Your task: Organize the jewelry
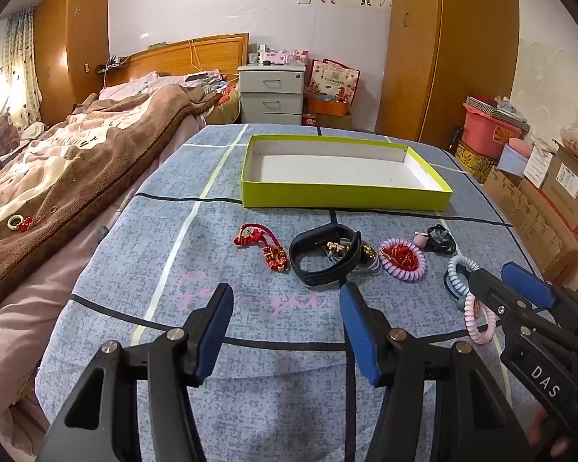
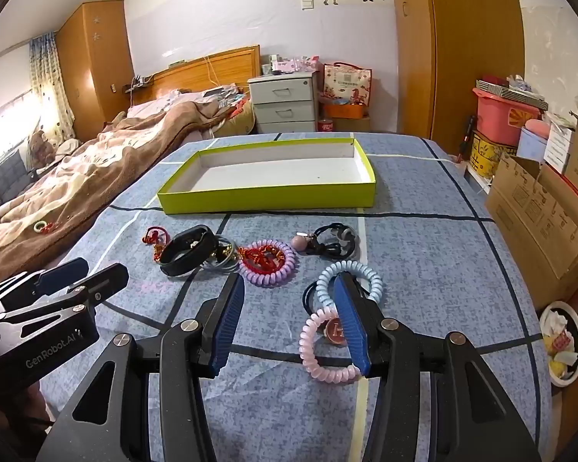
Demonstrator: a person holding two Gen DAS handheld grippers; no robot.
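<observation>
Each camera sits on its own gripper and looks forward between its two jaws, low and close over the desk [image 1: 273, 308] with the blue checked cloth. The left view looks from the left side, and the right gripper [image 1: 489, 273] pokes in at its right edge. The right view looks from the right side, and the left gripper [image 2: 92, 269] shows at its left edge. Both views face the far wall and share the green box [image 1: 343, 196] [image 2: 269, 198], the row of bracelets and hair ties, and the bed [image 1: 57, 165] [image 2: 77, 184].

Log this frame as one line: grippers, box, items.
left gripper open, idle | right gripper open over pink coil band | green box empty | items unsorted
</observation>
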